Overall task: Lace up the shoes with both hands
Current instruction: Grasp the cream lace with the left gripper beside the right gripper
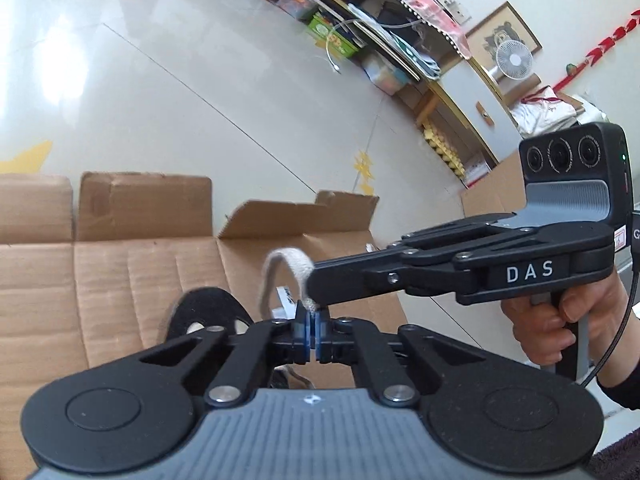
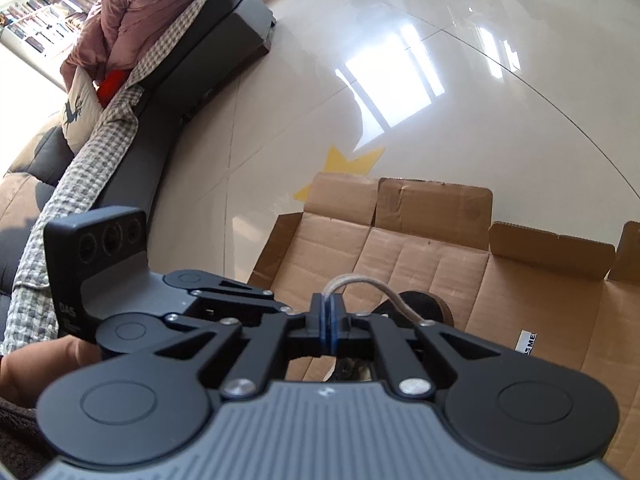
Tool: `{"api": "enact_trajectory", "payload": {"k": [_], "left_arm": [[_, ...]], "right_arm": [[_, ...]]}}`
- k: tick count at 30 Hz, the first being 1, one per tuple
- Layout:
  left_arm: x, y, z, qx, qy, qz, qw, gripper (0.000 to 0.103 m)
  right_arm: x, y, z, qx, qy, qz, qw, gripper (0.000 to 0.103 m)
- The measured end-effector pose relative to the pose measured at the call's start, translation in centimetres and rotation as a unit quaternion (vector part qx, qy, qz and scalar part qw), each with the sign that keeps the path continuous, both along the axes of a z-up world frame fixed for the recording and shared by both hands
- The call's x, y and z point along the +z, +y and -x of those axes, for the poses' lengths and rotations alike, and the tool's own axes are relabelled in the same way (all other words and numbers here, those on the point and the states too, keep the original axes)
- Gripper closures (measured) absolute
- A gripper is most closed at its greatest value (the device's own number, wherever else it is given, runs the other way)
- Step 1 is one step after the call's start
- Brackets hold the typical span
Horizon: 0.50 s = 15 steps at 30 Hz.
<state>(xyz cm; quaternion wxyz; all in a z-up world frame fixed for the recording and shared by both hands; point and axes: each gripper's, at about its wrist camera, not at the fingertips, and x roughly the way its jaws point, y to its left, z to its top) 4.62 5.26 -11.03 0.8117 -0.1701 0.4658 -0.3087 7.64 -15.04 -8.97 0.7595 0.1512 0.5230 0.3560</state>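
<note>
Lace [image 1: 288, 264] arched in a pale loop over flattened cardboard [image 1: 120, 280], one end pinched between the pressed-together blue pads of the left gripper [image 1: 311, 320], the other end at the tip of the right gripper [image 1: 316, 280].

From the right wrist view, right gripper [image 2: 331, 320] nearly closed on the lace [image 2: 360, 282]; grip looks light.

Could slip free during the handover if tension comes on before both holds are firm. Could also twist or snag at an eyelet.

Shoe [image 1: 200, 312] mostly hidden behind the gripper bodies; only dark sole or tongue visible. Eyelets and lacing progress impossible to make out.
</note>
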Motion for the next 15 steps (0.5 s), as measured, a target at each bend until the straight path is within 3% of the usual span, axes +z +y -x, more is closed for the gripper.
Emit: {"api": "enact_trajectory", "payload": {"k": [6,8,9,12,15], "left_arm": [[2.6,2.2,-1.3,0.041,-0.044,-0.011,0.9981,0.102],[3.4,2.9,-1.8,0.055,-0.05,-0.005,0.9972,0.102],[3.6,3.2,-1.9,0.062,-0.049,0.0,0.9969,0.102],[3.7,3.6,-2.1,0.071,-0.035,0.02,0.9967,0.102],[3.1,3.7,-2.3,0.072,-0.006,0.042,0.9965,0.102]], "right_arm": [[-0.8,-0.6,0.4,-0.008,-0.007,0.034,0.999,0.095],[-1.1,0.0,1.1,0.01,-0.027,0.061,0.998,0.09],[-1.2,0.4,1.5,0.021,-0.037,0.072,0.997,0.085],[-1.0,1.4,2.3,0.043,-0.051,0.064,0.996,0.082],[0.1,2.6,2.8,0.06,-0.1,0.063,0.991,0.082]]}}
